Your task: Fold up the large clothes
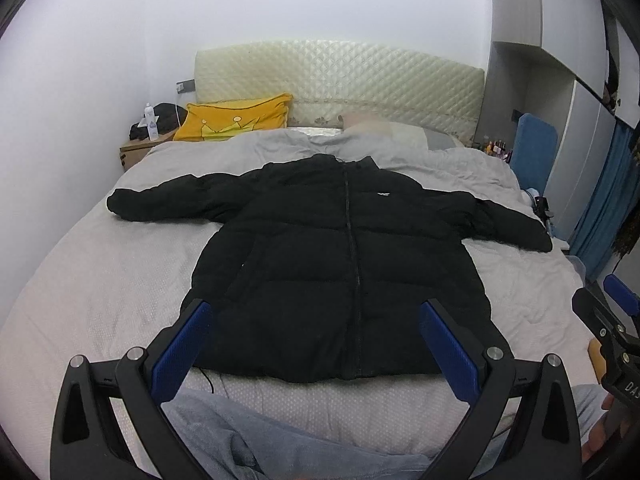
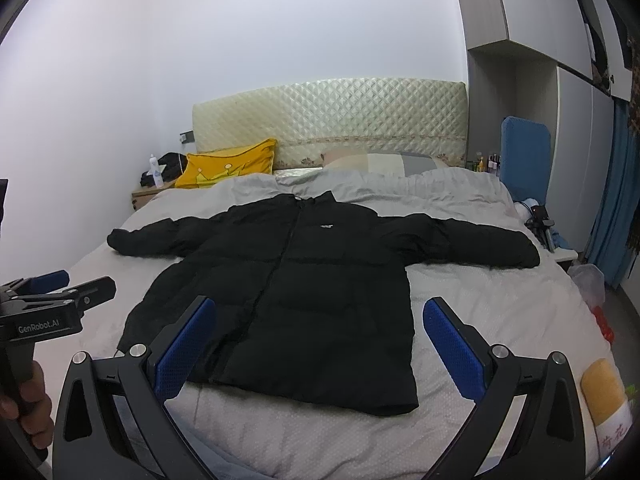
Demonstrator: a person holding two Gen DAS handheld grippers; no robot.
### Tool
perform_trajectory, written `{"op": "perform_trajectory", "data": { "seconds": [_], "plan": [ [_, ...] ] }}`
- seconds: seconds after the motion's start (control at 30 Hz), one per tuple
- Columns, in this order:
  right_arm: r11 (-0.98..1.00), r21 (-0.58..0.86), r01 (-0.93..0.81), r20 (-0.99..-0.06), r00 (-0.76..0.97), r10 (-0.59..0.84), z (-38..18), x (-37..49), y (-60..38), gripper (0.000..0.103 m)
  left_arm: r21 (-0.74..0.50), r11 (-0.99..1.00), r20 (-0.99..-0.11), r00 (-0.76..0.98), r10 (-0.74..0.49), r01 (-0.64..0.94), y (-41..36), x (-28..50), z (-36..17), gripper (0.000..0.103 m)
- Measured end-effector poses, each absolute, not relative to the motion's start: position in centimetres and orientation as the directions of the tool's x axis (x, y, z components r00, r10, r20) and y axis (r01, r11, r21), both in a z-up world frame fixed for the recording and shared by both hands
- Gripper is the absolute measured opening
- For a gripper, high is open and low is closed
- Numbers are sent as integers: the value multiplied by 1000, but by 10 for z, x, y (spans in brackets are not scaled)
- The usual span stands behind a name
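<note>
A black puffer jacket (image 1: pixel 328 264) lies flat, front up and zipped, on the grey bed (image 1: pixel 100 280), both sleeves spread out sideways. It also shows in the right wrist view (image 2: pixel 288 292). My left gripper (image 1: pixel 316 316) is open and empty, held above the jacket's hem. My right gripper (image 2: pixel 318 312) is open and empty, above the hem's right part. The right gripper also shows at the right edge of the left wrist view (image 1: pixel 608 320); the left gripper shows at the left edge of the right wrist view (image 2: pixel 60 288).
A yellow pillow (image 1: pixel 236 118) and a grey pillow (image 1: pixel 384 128) lie at the quilted headboard (image 1: pixel 340 76). A nightstand (image 1: pixel 138 148) with a bottle stands at back left. A blue chair (image 1: pixel 534 152) and wardrobe stand right. The person's grey trousers (image 1: pixel 248 440) are at the bed's foot.
</note>
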State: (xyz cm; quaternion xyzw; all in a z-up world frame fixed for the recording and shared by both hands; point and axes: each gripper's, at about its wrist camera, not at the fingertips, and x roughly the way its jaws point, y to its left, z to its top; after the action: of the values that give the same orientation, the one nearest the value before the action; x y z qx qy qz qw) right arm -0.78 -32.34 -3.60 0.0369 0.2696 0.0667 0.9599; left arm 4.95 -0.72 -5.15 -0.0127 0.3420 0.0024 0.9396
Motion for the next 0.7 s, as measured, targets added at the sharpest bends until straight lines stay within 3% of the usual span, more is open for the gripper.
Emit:
{"op": "perform_trajectory", "data": {
  "seconds": [0.7],
  "plan": [
    [990,100,-95,-508,851,133,-44,-17,-322,103,-17,1000,-643,766,1,-16,-7,51,-56,103]
  ]
}}
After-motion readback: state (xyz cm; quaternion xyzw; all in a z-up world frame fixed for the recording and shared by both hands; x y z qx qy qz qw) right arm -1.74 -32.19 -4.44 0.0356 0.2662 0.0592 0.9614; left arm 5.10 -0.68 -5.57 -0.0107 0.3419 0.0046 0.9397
